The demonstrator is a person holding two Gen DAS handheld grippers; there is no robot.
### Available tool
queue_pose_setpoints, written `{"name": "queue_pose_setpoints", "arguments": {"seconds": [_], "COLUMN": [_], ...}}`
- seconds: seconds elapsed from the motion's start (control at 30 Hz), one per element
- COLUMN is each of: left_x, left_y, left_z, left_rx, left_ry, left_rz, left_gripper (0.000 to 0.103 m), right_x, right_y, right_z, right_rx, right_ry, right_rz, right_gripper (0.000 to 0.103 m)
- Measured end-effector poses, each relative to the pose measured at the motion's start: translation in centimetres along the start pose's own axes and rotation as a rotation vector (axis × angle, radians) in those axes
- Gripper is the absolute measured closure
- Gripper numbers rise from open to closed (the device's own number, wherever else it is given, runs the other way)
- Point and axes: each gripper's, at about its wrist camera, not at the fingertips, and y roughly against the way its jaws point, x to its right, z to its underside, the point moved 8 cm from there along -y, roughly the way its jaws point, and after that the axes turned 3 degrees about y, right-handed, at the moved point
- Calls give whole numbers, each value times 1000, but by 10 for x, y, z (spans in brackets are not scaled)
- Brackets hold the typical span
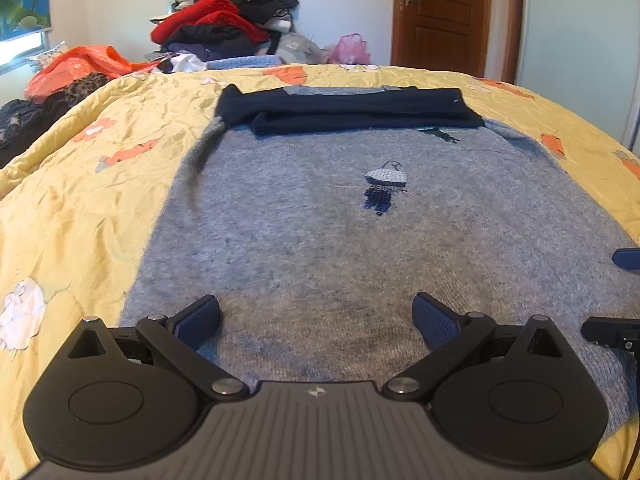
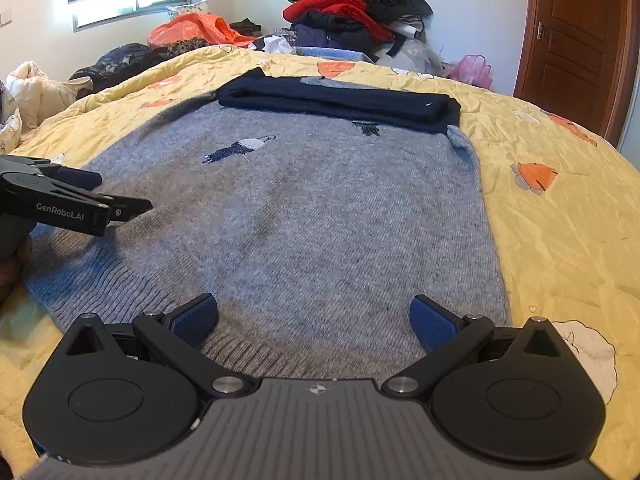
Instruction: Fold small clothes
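Observation:
A grey knitted sweater (image 1: 340, 248) (image 2: 320, 216) with small embroidered figures lies flat on the yellow bedspread. Its dark navy sleeves (image 1: 348, 112) (image 2: 340, 100) are folded across the far end. My left gripper (image 1: 316, 318) hovers open over the sweater's near hem, nothing between its blue pads. My right gripper (image 2: 314, 316) is open too, just above the ribbed hem (image 2: 120, 280). The left gripper (image 2: 100, 196) shows at the left edge of the right wrist view, over the hem's left corner. The right gripper's fingertips (image 1: 612, 328) peek in at the right edge of the left wrist view.
The yellow bedspread (image 1: 80, 208) (image 2: 560, 220) with orange flowers surrounds the sweater. A tall pile of clothes (image 1: 228, 16) (image 2: 360, 12) and an orange bag (image 1: 76, 64) sit beyond the far side. A brown door (image 1: 440, 16) stands at the back right.

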Motion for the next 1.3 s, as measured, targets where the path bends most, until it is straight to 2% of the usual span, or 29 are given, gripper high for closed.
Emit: {"name": "queue_pose_setpoints", "arguments": {"seconds": [0.07, 0.23, 0.3, 0.37, 0.5, 0.63, 0.77, 0.87, 0.97, 1.03, 1.13, 1.2, 1.3], "left_x": [1, 8, 1, -13, -30, -31, -30, -25, -8, 7, 21, 23, 24], "left_y": [6, 22, 24, 20, 20, 24, 27, 39, 53, 55, 47, 50, 57], "left_z": [2, 15, 18, 20, 18, 21, 21, 23, 24, 26, 37, 43, 51], "left_rx": [1, 35, 29, -2, 2, 27, 18, -10, -7, -7, -36, 8, 72], "left_ry": [0, -71, -57, 9, -18, -16, 6, 42, 67, 53, 26, 24, 20], "left_rz": [-42, -74, -44, 12, 18, 16, -9, -40, 23, 46, 22, 0, -6], "left_gripper": [0, 0, 0, 0, 0, 0, 0, 0, 0, 0, 0, 0, 0], "right_x": [0, -1, 0, 4, 11, 10, 10, 5, -12, -25, -40, -46, -39], "right_y": [0, 3, 6, 7, 9, 12, 17, 30, 43, 39, 28, 21, 29], "right_z": [-1, 2, 6, 8, 7, 10, 11, 0, -16, -19, -10, 5, 19], "right_rx": [-6, -20, -14, -18, -60, -48, -49, -12, 57, 47, 0, -47, 1], "right_ry": [-7, -16, -12, -3, 7, 12, 1, -26, -27, 4, 88, 126, 39], "right_rz": [8, 26, 17, -2, -18, -17, -8, -33, -90, -92, -44, -33, -67], "right_gripper": [0, 0, 0, 0, 0, 0, 0, 3, 0, 0, 0, 0, 0]}}
